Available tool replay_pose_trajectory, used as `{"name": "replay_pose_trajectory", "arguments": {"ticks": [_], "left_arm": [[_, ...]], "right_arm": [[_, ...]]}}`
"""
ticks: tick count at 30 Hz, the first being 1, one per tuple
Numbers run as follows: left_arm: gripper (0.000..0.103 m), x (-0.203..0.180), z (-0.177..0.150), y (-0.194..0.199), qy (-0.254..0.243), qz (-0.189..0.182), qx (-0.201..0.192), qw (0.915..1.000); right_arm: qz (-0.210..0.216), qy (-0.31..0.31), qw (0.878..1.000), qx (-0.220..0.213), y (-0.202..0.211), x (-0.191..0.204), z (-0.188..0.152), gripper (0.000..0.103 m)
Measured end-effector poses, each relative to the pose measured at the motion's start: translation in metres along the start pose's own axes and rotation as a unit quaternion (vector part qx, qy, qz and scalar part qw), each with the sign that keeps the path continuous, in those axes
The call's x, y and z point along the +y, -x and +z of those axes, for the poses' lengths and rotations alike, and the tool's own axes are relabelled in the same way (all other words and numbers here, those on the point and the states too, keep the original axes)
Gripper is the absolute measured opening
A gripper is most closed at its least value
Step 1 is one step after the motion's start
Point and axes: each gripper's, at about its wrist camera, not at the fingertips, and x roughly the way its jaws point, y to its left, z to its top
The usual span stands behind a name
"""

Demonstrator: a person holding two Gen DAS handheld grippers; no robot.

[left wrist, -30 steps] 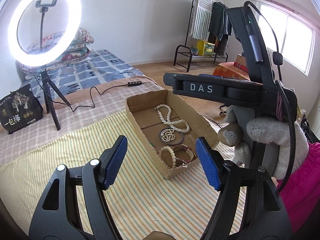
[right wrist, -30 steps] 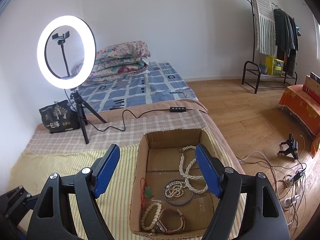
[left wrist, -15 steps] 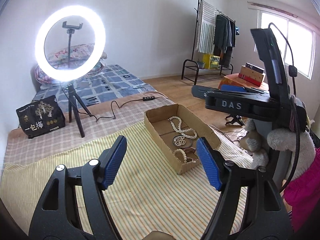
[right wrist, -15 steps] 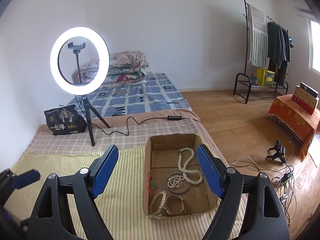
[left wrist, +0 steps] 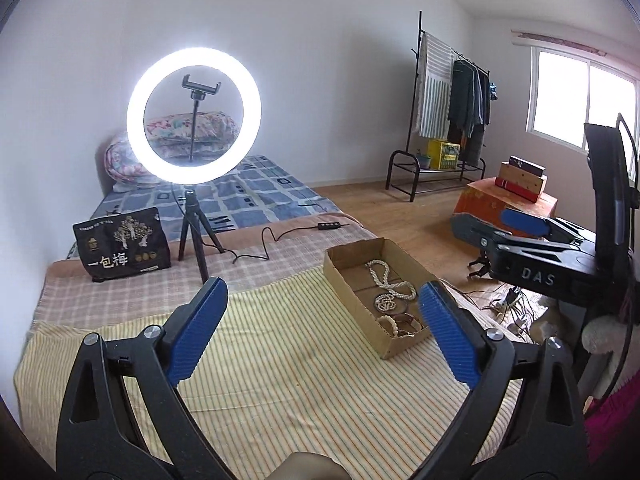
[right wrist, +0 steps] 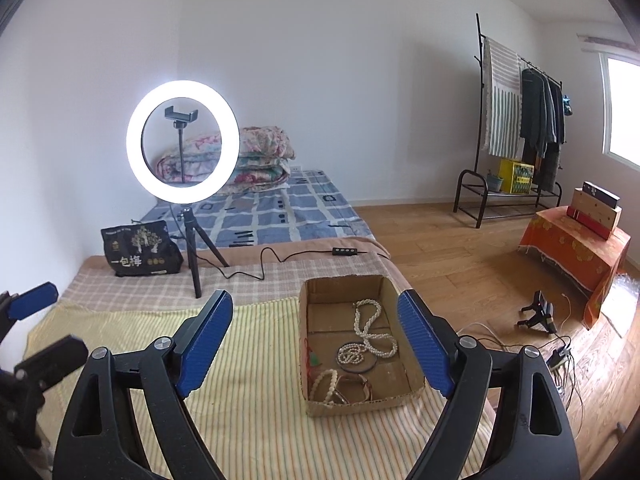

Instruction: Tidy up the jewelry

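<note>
A shallow cardboard box (right wrist: 312, 402) lies on the yellow striped cloth (right wrist: 256, 400) at its right edge. In it are a long pearl necklace (right wrist: 370, 330), a coiled bead strand on a dark bangle (right wrist: 354, 358), a cream bead bracelet (right wrist: 326, 384), a watch (right wrist: 358, 388) and a red cord with a green pendant (right wrist: 314, 360). The box also shows in the left wrist view (left wrist: 348, 280). My right gripper (right wrist: 316, 344) is open and empty, raised in front of the box. My left gripper (left wrist: 324, 332) is open and empty, left of the box.
A lit ring light on a tripod (right wrist: 182, 142) and a black bag (right wrist: 140, 250) stand at the back of the bed, with a cable and controller (right wrist: 346, 251). Right of the bed are wooden floor, cables (right wrist: 560, 356), a clothes rack (right wrist: 516, 120) and an orange-covered stand (right wrist: 576, 248).
Both grippers have pulled back and up from the box, which now looks smaller and farther. Both stay open and empty. The jewelry has not moved.
</note>
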Motion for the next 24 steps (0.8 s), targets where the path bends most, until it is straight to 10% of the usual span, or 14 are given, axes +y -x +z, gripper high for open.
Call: {"name": "replay_pose_trajectory", "arguments": {"ticks": [24], "left_arm": [[0.103, -0.003, -0.009, 0.002, -0.037, 0.046, -0.002, 0.9983]], "right_arm": [[-0.031, 0.003, 0.999, -0.017, 0.009, 0.005, -0.017, 0.086]]}}
